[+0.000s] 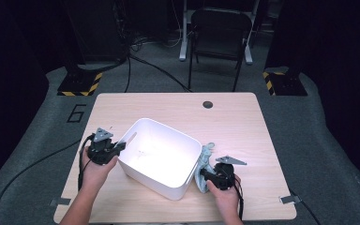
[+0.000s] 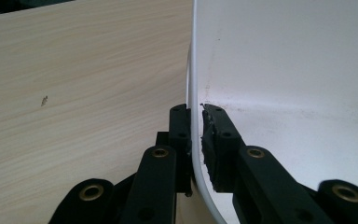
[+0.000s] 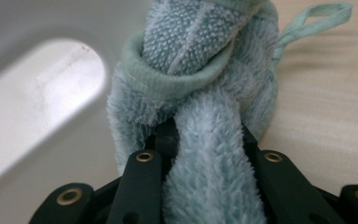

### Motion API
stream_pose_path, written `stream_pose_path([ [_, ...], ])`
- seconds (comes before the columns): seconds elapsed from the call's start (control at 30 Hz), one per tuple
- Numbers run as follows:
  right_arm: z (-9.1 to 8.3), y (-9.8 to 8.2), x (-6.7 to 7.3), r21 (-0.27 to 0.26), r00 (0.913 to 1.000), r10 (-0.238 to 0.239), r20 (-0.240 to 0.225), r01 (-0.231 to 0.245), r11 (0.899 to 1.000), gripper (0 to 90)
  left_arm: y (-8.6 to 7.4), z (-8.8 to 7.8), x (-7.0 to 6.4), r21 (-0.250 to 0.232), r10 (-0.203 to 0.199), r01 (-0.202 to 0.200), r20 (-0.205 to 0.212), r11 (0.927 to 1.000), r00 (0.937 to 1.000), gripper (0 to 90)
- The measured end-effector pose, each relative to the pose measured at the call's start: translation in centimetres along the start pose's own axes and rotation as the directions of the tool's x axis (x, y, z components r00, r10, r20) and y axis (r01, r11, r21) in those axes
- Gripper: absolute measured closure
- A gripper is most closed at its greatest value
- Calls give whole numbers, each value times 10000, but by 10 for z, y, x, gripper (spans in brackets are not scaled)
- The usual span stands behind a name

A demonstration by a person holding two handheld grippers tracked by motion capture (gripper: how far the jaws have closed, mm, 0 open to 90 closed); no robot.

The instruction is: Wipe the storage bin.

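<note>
The left gripper (image 1: 118, 148) was closed on the near-left wall of the white bin (image 1: 143, 127); in the left gripper view its 2 jaws sat one outside and one inside the thin wall (image 2: 195, 70), pinching it. That grip probably served to steady the bin, so it would not slide on the table (image 1: 234, 117) while the other hand worked against it.

The right gripper (image 1: 205, 176) was clamped on a pale blue-green towel (image 1: 205, 157). In the right gripper view a thick fold of the towel (image 3: 214, 177) ran up between the jaws, which pressed it from both sides, and the rest bunched ahead of them with a small hanging loop (image 3: 314, 21) sticking out toward the wood. The towel lay outside the bin, touching its right wall and resting on the table, none of it over the rim. Held low by a fold, it looked ready either to be lifted into the bin or to wipe its outer wall; which of the 2 could not be told.

Counted: 1 bin, with nothing seen inside it; 1 towel; 2 grippers, each in 1 hand; 1 table with 1 dark round hole (image 1: 208, 104) near its far edge; 1 black chair (image 1: 220, 28) beyond it.
</note>
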State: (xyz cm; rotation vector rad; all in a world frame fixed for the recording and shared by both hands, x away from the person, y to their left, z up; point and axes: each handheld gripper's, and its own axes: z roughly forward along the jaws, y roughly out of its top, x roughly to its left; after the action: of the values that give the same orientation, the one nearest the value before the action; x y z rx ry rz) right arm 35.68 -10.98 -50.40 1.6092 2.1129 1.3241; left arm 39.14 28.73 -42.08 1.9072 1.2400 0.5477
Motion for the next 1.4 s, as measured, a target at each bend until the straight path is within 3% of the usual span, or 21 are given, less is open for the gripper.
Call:
stream_pose_path([
  [0.1,6,-5,-1,285,9999,54,91,-56,9996,719,0,0,0,0,-23,23,-25,10000,10000,814],
  [0.63,1,-1,3,-2,9997,205,117,-205,9998,720,1,0,-4,150,60,-56,-299,9999,9995,808],
  [1.0,-16,8,8,-681,9985,367,-410,-394,9969,718,2,1,-5,137,223,-219,-287,9997,9993,803],
  [1.4,-45,25,18,-1716,9942,75,-1075,-260,9848,715,2,1,-6,136,228,-224,-295,9997,9993,797],
])
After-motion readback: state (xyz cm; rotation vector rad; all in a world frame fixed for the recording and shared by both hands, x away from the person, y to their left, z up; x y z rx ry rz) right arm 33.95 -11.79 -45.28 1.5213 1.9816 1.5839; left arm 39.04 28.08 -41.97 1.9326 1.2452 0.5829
